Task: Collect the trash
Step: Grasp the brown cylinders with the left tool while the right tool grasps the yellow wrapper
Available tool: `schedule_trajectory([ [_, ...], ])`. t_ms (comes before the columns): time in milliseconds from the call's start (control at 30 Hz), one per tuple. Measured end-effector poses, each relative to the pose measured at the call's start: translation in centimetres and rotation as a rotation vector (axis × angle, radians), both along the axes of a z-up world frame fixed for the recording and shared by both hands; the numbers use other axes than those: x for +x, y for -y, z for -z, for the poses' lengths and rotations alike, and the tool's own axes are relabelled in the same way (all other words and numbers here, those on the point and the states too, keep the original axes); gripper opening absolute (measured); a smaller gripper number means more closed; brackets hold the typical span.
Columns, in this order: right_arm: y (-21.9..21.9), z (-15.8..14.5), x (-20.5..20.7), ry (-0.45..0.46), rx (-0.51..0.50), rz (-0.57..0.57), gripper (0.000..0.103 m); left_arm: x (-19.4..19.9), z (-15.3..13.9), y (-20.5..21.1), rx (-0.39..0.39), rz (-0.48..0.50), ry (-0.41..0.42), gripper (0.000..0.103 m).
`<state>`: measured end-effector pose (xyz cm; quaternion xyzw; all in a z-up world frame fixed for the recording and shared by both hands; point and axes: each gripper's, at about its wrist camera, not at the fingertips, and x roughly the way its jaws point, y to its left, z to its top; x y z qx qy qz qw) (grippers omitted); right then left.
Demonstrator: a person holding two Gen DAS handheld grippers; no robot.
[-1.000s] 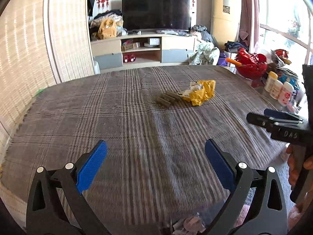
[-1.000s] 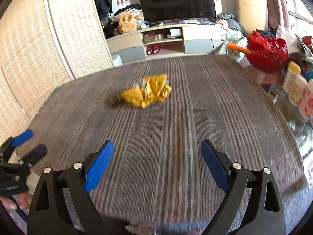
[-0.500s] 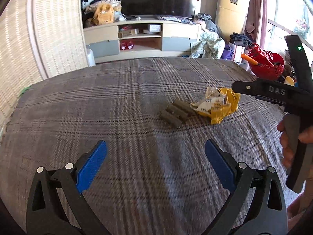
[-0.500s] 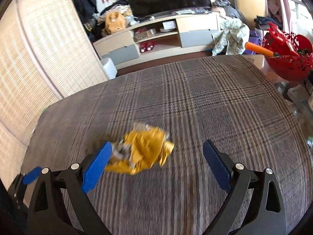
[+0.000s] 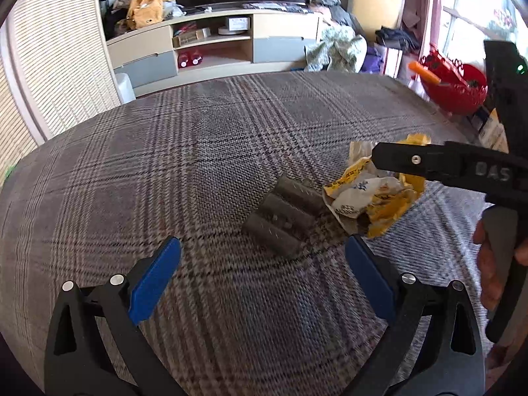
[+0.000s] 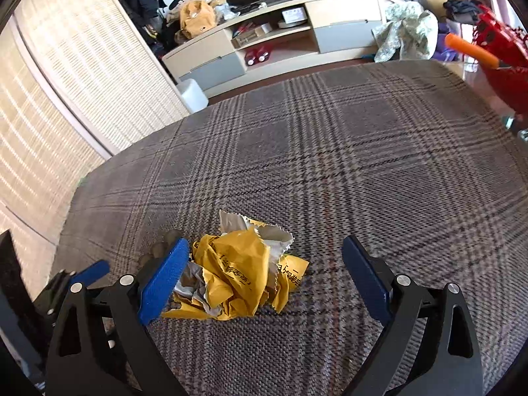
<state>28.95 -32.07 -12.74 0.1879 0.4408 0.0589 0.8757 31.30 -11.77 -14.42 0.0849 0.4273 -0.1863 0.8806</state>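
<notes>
A crumpled yellow and white wrapper (image 6: 241,272) lies on the plaid cloth, between my right gripper's (image 6: 265,279) open fingers, close against the left pad (image 6: 163,282). It also shows in the left wrist view (image 5: 373,194). Beside it lies a grey ridged piece of trash (image 5: 283,213) made of three rolls; in the right wrist view only its ends show (image 6: 161,247). My left gripper (image 5: 262,275) is open and empty, just short of the grey piece. The right gripper's body (image 5: 462,168) hangs over the wrapper in the left wrist view.
The plaid tablecloth (image 5: 165,151) covers the whole table. A red basket (image 5: 462,89) with an orange handle stands past the right edge. A TV cabinet (image 5: 214,49) and a woven screen (image 6: 82,76) stand beyond the far and left edges.
Both grippers have moved forward and down toward the trash. The wrapper now sits between the right gripper's fingers, and the grey piece is close ahead of the left gripper.
</notes>
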Motion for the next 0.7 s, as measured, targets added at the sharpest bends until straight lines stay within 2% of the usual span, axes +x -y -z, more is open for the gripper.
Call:
schedule_trajectory([
  [167,-0.3,0.5,0.9,-0.008,0.033,-0.015,0.094,1.9,0.9,0.1,-0.003,0.005,-0.029,0.094],
  [200,-0.5,0.6,1.2,-0.014,0.032,-0.020,0.091,2.1,1.1,0.0,-0.006,0.008,-0.035,0.093],
  [233,-0.7,0.9,1.3,-0.027,0.022,-0.028,0.083,2.3,1.3,0.0,-0.010,0.012,-0.041,0.089],
  [300,-1.7,0.9,1.5,-0.017,-0.027,-0.041,0.080,2.7,1.7,0.0,-0.008,0.020,-0.044,0.086],
  [367,-1.9,0.8,1.7,-0.015,-0.009,-0.049,0.071,2.7,1.8,0.2,0.010,0.029,-0.023,0.081],
  [467,-1.9,0.7,1.8,-0.005,-0.013,-0.048,0.066,2.6,1.6,0.3,0.010,0.042,-0.010,0.068],
  [533,-2.2,0.5,1.7,0.004,-0.023,-0.054,0.064,2.3,1.5,0.5,0.019,0.057,0.005,0.050],
  [633,-2.4,0.0,0.9,0.018,-0.031,-0.046,0.063,1.5,1.4,0.7,0.045,0.067,0.019,0.042],
  [700,-2.3,-0.3,0.0,0.029,-0.048,-0.034,0.063,0.9,1.3,0.6,0.054,0.065,0.022,0.041],
])
